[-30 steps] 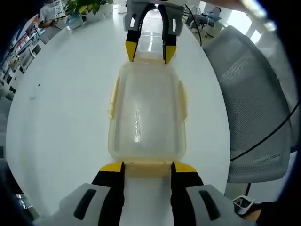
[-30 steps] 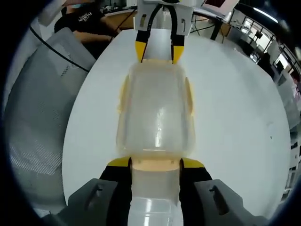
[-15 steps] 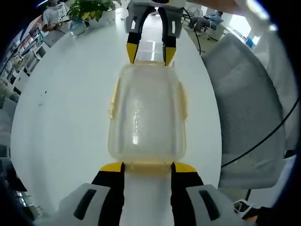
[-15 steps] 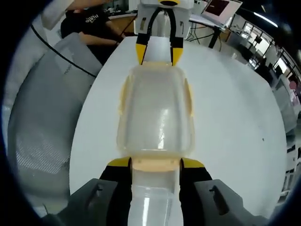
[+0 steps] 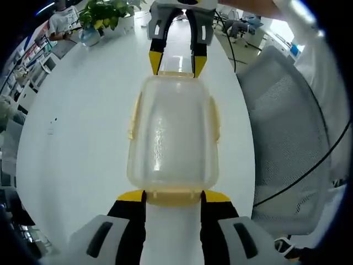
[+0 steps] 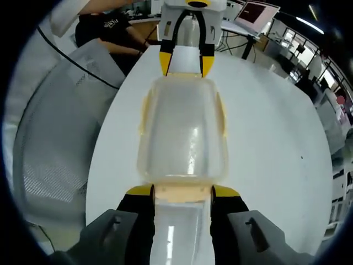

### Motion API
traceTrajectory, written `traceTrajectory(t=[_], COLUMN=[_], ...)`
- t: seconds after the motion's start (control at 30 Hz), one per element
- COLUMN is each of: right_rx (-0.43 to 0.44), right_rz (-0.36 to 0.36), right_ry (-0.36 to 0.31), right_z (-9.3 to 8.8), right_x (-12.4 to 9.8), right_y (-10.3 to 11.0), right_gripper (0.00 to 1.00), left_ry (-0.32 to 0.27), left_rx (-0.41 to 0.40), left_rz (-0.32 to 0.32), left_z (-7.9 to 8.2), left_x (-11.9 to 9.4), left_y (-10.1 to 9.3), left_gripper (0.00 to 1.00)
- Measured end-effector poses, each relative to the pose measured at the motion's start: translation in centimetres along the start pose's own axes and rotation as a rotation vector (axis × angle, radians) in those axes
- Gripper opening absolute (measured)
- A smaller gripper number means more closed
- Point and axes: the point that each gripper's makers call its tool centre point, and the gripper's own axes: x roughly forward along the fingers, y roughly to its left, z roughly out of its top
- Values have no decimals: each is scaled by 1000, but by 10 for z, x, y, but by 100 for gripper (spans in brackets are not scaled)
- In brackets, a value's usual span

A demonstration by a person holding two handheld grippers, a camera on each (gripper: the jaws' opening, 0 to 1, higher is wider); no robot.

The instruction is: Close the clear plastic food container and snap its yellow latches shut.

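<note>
The clear plastic container [image 5: 172, 132] with its lid on hangs above the white table, held end to end between both grippers. My left gripper [image 5: 174, 196] is shut on its near yellow end latch [image 5: 174, 194]. My right gripper [image 5: 176, 65] holds the far end. In the right gripper view the container [image 6: 185, 132] runs from my right gripper [image 6: 182, 191] up to the left gripper [image 6: 186, 63]. Yellow side latches [image 5: 132, 118] [image 6: 222, 113] lie along both long sides; whether they are snapped down I cannot tell.
A round white table [image 5: 71, 138] lies under the container. A grey mesh chair [image 5: 287, 138] stands at its edge. A potted plant [image 5: 102, 11] sits at the far side. A person in a black shirt [image 6: 105, 27] sits beyond the table, near a screen [image 6: 256, 11].
Table and chair have shrunk and slid slightly in both views, so both cameras have moved. The container keeps its place between the two grippers.
</note>
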Motion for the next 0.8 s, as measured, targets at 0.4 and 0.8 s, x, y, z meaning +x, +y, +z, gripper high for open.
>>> traceTrajectory(t=[0.4, 0.8], right_rx=[17, 44], right_rz=[-24, -33], right_ry=[-1, 17], right_z=[-41, -99], right_x=[-35, -63], right_y=[7, 14], right_gripper=[35, 35], left_ry=[-7, -17], left_rx=[30, 55], left_rz=[4, -5], left_z=[53, 114], left_x=[10, 35], left_y=[-3, -10], left_gripper=[33, 33])
